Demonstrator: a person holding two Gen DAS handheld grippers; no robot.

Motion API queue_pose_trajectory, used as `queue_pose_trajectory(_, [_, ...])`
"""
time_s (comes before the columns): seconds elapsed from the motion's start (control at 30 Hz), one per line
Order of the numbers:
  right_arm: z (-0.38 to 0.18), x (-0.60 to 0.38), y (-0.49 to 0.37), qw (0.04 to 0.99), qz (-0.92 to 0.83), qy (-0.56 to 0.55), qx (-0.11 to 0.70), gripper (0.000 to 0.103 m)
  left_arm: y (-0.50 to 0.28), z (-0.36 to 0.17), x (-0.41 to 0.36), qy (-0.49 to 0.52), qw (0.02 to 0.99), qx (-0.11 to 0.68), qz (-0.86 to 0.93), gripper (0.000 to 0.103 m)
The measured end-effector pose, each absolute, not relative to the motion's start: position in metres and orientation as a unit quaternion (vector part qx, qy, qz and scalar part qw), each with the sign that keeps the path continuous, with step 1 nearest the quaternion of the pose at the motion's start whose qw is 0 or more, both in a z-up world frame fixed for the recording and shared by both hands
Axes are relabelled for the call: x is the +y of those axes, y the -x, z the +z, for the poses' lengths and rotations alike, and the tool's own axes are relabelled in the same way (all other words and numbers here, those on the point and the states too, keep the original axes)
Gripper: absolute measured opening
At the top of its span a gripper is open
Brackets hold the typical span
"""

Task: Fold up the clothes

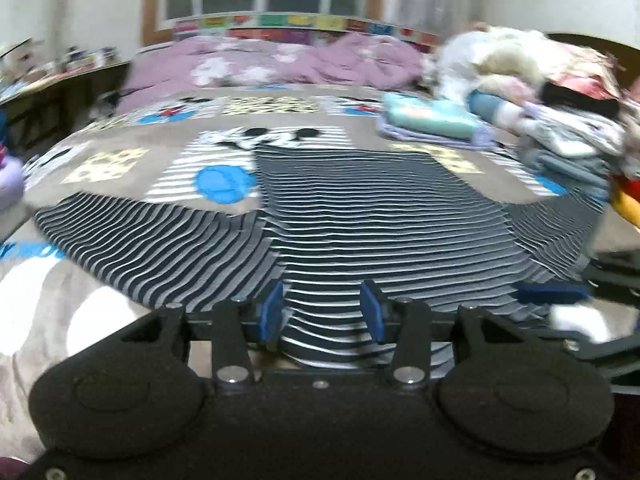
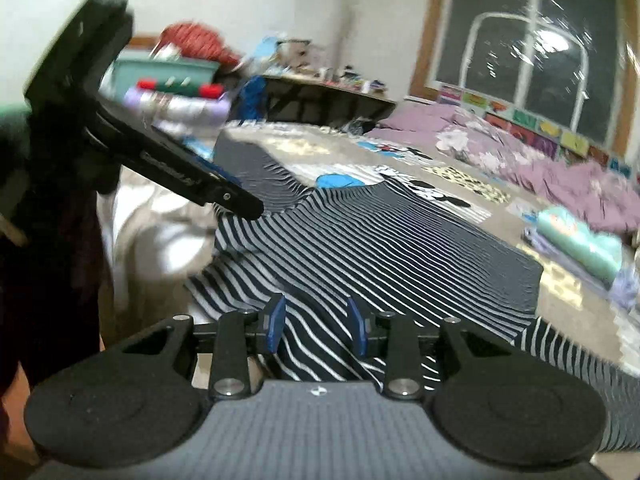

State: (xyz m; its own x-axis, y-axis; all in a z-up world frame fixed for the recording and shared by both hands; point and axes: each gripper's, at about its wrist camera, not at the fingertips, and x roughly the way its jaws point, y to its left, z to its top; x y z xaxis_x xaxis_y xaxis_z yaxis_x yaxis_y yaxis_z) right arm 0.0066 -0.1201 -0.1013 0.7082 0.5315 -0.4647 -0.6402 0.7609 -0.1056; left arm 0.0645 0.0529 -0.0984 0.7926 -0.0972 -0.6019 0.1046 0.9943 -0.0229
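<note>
A navy and white striped long-sleeved shirt (image 1: 360, 216) lies spread flat on the bed, with one sleeve (image 1: 132, 232) stretched out to the left. My left gripper (image 1: 323, 312) hovers low over the shirt's near edge. Its blue pads (image 1: 274, 312) stand apart, with striped cloth showing in the gap but not pinched. My right gripper (image 2: 316, 322) is over the same near edge of the shirt (image 2: 380, 240), jaws apart, with cloth beneath them unpressed. The left gripper (image 2: 240, 200) also shows from the side above the shirt's far shoulder, and the right gripper's blue pad (image 1: 548, 294) appears at the right.
The bed has a cartoon-print cover (image 1: 120, 164) and a rumpled purple quilt (image 1: 280, 64) at the far end. A folded mint and lilac stack (image 1: 432, 120) and a heap of loose clothes (image 1: 560, 92) lie to the right. A cluttered shelf (image 2: 328, 84) runs along the wall.
</note>
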Motion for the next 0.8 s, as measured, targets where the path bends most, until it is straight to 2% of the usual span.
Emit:
queue_pose_trajectory(0.03, [-0.108, -0.121, -0.016, 0.911, 0.315, 0.116, 0.240, 0.036, -0.075, -0.109, 0.055, -0.005, 0.931, 0.362, -0.040, 0.042])
queue_pose_trajectory(0.1, [-0.118, -0.131, -0.032, 0.897, 0.316, 0.074, 0.299, 0.037, -0.076, -0.112, 0.056, -0.001, 0.931, 0.364, -0.039, 0.044])
queue_pose_trajectory(0.27, [-0.102, -0.153, -0.017, 0.911, 0.298, 0.057, 0.278, 0.037, -0.063, -0.108, 0.050, -0.010, 0.946, 0.320, -0.054, 0.045])
queue_pose_trajectory(0.33, [-0.098, -0.168, -0.016, 0.922, 0.278, 0.020, 0.270, 0.037, -0.058, -0.105, 0.046, -0.020, 0.952, 0.300, -0.058, 0.049])
queue_pose_trajectory(0.43, [-0.097, -0.203, -0.025, 0.935, 0.223, -0.074, 0.265, 0.037, -0.049, -0.099, 0.036, -0.032, 0.960, 0.272, -0.063, 0.051])
queue_pose_trajectory(0.53, [-0.106, -0.246, -0.036, 0.934, 0.142, -0.180, 0.273, 0.042, -0.045, -0.096, 0.024, -0.028, 0.963, 0.258, -0.077, 0.051])
queue_pose_trajectory(0.7, [-0.145, -0.329, -0.050, 0.881, 0.028, -0.390, 0.266, 0.040, -0.045, -0.098, -0.001, -0.030, 0.958, 0.261, -0.114, 0.051])
queue_pose_trajectory(0.8, [-0.152, -0.353, -0.054, 0.871, 0.005, -0.427, 0.242, 0.041, -0.042, -0.097, -0.022, -0.033, 0.952, 0.263, -0.154, 0.051])
